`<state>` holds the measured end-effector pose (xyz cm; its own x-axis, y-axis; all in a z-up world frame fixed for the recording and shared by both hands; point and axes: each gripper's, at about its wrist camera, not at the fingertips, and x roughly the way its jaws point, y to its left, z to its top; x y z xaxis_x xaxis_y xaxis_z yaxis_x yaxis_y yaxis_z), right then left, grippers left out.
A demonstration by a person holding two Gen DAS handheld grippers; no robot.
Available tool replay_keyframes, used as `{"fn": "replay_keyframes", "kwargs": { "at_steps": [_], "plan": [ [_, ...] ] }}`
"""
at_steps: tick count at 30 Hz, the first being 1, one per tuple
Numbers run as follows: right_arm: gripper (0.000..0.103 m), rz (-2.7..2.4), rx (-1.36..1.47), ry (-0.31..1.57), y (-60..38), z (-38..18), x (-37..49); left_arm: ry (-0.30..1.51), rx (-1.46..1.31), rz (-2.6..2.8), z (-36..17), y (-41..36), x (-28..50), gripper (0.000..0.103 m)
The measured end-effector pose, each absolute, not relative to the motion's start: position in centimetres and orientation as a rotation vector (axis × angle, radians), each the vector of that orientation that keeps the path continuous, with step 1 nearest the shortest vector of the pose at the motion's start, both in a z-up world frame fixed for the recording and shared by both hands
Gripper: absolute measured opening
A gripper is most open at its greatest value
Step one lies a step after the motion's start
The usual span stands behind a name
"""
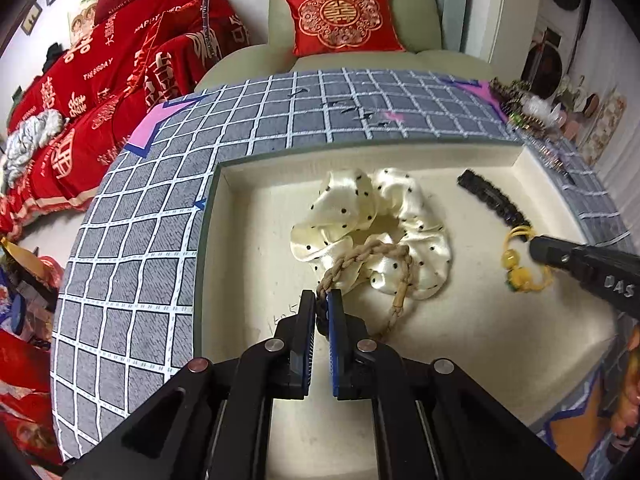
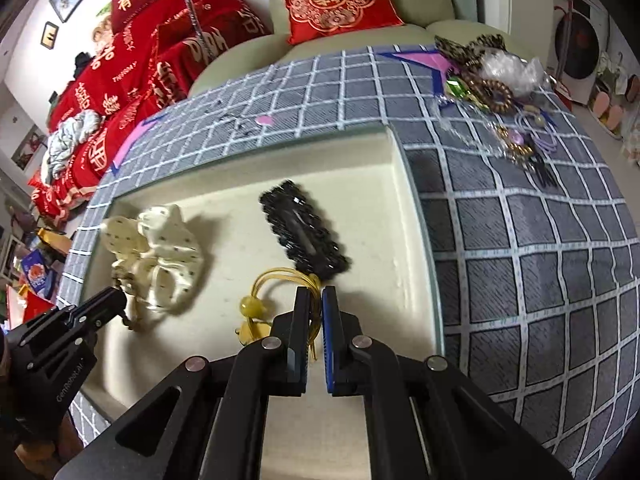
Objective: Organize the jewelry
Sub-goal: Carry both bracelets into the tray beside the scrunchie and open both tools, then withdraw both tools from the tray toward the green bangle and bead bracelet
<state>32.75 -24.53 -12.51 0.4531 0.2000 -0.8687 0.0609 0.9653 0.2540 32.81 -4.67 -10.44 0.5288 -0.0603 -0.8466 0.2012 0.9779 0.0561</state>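
Note:
A cream tray (image 1: 256, 208) sits on the grey checked cloth. In it lie a cream polka-dot scrunchie (image 1: 384, 216), a black beaded hair clip (image 1: 494, 200) and a yellow beaded cord bracelet (image 1: 516, 268). My left gripper (image 1: 321, 300) is shut on a tan braided rope loop (image 1: 372, 252) that lies over the scrunchie. My right gripper (image 2: 316, 300) is shut on the yellow bracelet's cords (image 2: 280, 280), just in front of the black clip (image 2: 304, 232). The scrunchie (image 2: 160, 256) and my left gripper (image 2: 108, 304) show at the left of the right wrist view.
A pile of other jewelry and hair pieces (image 2: 492, 92) lies on the cloth (image 2: 520, 240) beyond the tray's right wall (image 2: 420, 220). A sofa with a red cushion (image 1: 340, 16) stands behind. Red bedding (image 1: 100, 92) is at the left.

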Motion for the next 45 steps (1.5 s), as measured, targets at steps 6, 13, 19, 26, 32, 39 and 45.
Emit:
{"fn": "replay_keyframes", "kwargs": {
  "at_steps": [6, 13, 19, 26, 32, 39, 45],
  "plan": [
    [0.007, 0.072, 0.216, 1.089, -24.1, -12.5, 32.5, 1.007, 0.222, -0.128, -10.9, -5.5, 32.7, 0.014],
    [0.031, 0.103, 0.262, 1.079, -24.2, -11.9, 32.3, 1.024, 0.184, -0.124, -10.1, -5.0, 32.7, 0.014],
    [0.052, 0.106, 0.311, 1.023, -25.0, -9.9, 31.6, 0.994, 0.172, -0.143, -9.0, -5.1, 32.0, 0.014],
    [0.065, 0.133, 0.4, 0.995, -25.9, -7.8, 30.0, 0.978, 0.123, -0.148, -7.7, -4.5, 31.0, 0.014],
    [0.078, 0.135, 0.433, 0.981, -26.3, -6.8, 28.9, 0.969, 0.104, -0.157, -6.7, -4.1, 30.1, 0.05],
    [0.081, 0.156, 0.426, 0.966, -25.9, -5.3, 27.3, 0.908, 0.096, -0.129, -5.3, -3.5, 29.2, 0.103],
    [0.1, 0.171, 0.444, 0.956, -25.7, -4.4, 25.3, 0.869, 0.121, -0.117, -4.2, -3.1, 26.6, 0.103]
  ]
}}
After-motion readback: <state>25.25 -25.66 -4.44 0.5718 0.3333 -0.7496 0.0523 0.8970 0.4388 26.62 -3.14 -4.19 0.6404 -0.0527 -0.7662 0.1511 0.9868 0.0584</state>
